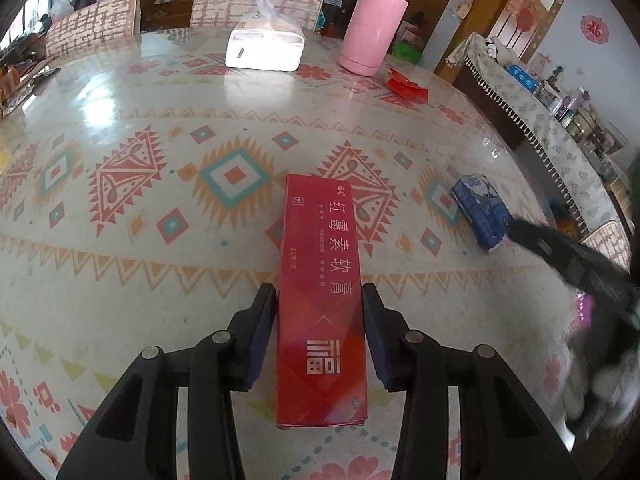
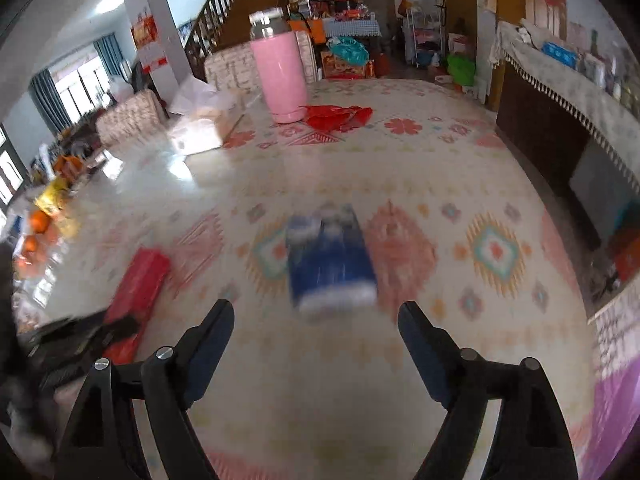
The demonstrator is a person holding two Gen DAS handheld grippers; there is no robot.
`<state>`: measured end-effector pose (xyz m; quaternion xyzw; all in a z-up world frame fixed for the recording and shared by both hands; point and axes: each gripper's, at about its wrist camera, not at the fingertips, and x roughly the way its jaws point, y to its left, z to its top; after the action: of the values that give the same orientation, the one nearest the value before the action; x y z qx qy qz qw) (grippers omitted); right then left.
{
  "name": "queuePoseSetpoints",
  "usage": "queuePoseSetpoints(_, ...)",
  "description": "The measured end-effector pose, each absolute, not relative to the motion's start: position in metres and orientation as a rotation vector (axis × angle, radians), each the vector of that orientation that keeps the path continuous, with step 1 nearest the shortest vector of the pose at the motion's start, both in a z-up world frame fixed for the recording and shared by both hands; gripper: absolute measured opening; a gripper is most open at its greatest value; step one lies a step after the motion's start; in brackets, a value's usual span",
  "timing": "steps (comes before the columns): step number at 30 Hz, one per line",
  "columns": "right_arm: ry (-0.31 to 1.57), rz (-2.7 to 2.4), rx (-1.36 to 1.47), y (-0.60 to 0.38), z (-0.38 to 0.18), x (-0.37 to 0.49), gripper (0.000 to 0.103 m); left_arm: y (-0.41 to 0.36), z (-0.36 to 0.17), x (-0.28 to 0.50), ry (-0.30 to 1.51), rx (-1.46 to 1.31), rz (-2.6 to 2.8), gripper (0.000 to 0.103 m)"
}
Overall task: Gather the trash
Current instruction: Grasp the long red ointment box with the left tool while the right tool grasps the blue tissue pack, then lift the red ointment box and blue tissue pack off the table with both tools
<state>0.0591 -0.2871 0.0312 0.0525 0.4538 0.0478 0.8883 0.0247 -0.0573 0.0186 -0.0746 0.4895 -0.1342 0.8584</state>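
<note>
The left gripper [image 1: 320, 300] was clenched on the long red box [image 1: 322, 300], its pads against the box's long sides on the patterned table [image 1: 140, 248]. The right gripper [image 2: 316, 320] hung released, jaws wide and empty, with the blue packet [image 2: 332, 260] lying at twelve o'clock just ahead. The pickup step seemed underway; next the right should straddle the packet and clench.

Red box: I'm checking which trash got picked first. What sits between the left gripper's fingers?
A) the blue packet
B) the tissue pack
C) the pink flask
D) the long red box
D: the long red box lies lengthwise between the left gripper pads.
</note>
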Motion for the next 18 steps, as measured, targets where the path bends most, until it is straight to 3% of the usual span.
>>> queuePoseSetpoints(9,1.003,0.005,0.097,-0.287,0.008,0.098,0.088,-0.064,0.019,0.023,1.029,-0.114,-0.268,0.043)
queuePoseSetpoints(11,1.011,0.007,0.101,-0.287,0.006,0.096,0.08,-0.066,0.02,0.021,1.032,-0.116,-0.296,0.042)
queuePoseSetpoints(12,1.013,0.007,0.103,-0.287,0.006,0.093,0.061,-0.067,0.02,0.02,1.029,-0.115,-0.309,0.041)
queuePoseSetpoints(18,0.989,0.016,0.107,-0.286,0.016,0.056,0.057,-0.071,0.03,0.012,0.976,-0.1,-0.334,0.039)
